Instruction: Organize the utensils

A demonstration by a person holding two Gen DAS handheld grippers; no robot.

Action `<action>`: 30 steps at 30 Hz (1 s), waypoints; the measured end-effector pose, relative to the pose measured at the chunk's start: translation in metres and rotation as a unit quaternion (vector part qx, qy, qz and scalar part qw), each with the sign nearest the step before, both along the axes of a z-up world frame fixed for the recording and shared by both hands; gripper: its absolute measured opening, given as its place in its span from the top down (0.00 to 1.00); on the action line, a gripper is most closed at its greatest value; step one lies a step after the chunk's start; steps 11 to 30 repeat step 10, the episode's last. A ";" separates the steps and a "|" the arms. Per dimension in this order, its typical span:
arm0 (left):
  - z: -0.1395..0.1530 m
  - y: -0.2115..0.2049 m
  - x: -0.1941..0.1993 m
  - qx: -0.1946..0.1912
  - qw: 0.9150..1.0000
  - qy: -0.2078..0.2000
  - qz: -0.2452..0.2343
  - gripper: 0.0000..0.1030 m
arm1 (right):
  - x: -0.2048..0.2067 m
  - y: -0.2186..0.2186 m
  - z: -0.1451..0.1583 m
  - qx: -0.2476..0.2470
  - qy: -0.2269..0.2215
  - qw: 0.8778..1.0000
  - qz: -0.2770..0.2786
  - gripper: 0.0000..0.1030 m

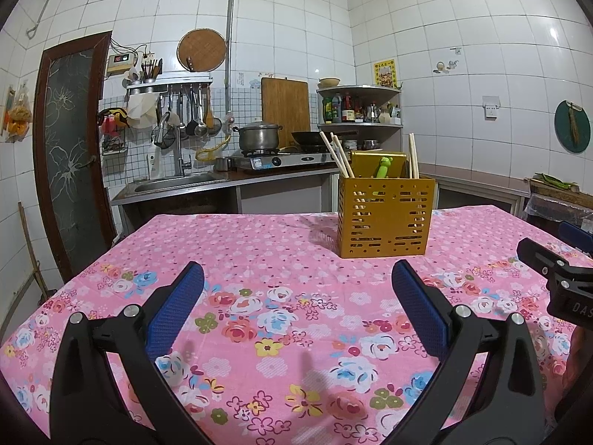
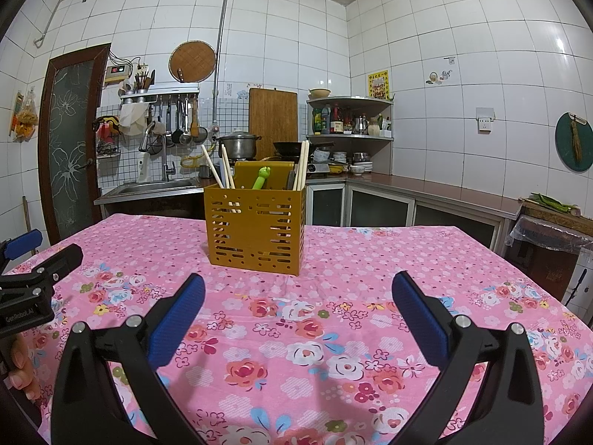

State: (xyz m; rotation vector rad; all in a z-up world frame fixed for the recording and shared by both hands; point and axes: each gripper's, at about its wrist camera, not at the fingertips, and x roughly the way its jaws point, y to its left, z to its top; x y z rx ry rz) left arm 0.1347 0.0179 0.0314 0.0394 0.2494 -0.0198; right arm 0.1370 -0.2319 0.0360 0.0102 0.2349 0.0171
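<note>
A gold perforated utensil holder (image 1: 385, 215) stands on the pink floral tablecloth (image 1: 259, 259), far right in the left wrist view and centre-left in the right wrist view (image 2: 255, 230). It holds wooden chopsticks (image 1: 339, 155) (image 2: 213, 167) on both sides and a green frog-handled utensil (image 1: 383, 167) (image 2: 261, 178) in the middle. My left gripper (image 1: 296, 278) is open and empty above the cloth, well short of the holder. My right gripper (image 2: 298, 289) is open and empty, just in front of the holder. Each gripper shows at the edge of the other's view.
Behind the table runs a kitchen counter with a sink (image 1: 174, 183), a gas stove with a pot (image 1: 259, 137) and a wok, a corner shelf of bottles (image 2: 348, 118) and a lined bin (image 2: 548, 248) at the right.
</note>
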 end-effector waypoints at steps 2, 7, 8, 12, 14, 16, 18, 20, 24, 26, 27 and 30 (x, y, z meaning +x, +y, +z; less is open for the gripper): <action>0.000 0.000 0.000 -0.001 1.000 0.000 -0.001 0.05 | 0.000 0.000 0.000 0.000 0.000 1.000 0.000 0.04; 0.003 0.000 -0.003 -0.003 1.000 -0.008 -0.008 0.05 | 0.000 0.000 0.000 -0.001 0.000 1.000 0.000 0.04; 0.003 -0.001 -0.003 -0.001 1.000 -0.008 -0.007 0.05 | 0.000 0.000 0.000 -0.001 0.000 1.000 0.000 0.04; 0.004 -0.001 -0.003 0.000 1.000 -0.008 -0.008 0.05 | 0.000 0.001 0.000 0.000 0.000 1.000 0.000 0.04; 0.004 -0.001 -0.003 0.000 1.000 -0.008 -0.008 0.05 | 0.000 0.001 0.000 0.000 0.000 1.000 0.000 0.04; 0.004 -0.001 -0.003 0.000 1.000 -0.008 -0.008 0.05 | 0.000 0.001 0.000 0.000 0.000 1.000 0.000 0.04; 0.004 -0.001 -0.003 0.000 1.000 -0.008 -0.008 0.05 | 0.000 0.001 0.000 0.000 0.000 1.000 0.000 0.04; 0.004 -0.001 -0.003 0.000 1.000 -0.008 -0.008 0.05 | 0.000 0.001 0.000 0.000 0.000 1.000 0.000 0.04; 0.004 -0.001 -0.003 0.000 1.000 -0.008 -0.008 0.05 | 0.000 0.001 0.000 0.000 0.000 1.000 0.000 0.04; 0.004 -0.001 -0.003 0.000 1.000 -0.008 -0.008 0.05 | 0.000 0.001 0.000 0.000 0.000 1.000 0.000 0.04; 0.004 -0.001 -0.003 0.000 1.000 -0.008 -0.008 0.05 | 0.000 0.001 0.000 0.000 0.000 1.000 0.000 0.04; 0.004 -0.001 -0.003 0.000 1.000 -0.008 -0.008 0.05 | 0.000 0.001 0.000 0.000 0.000 1.000 0.000 0.04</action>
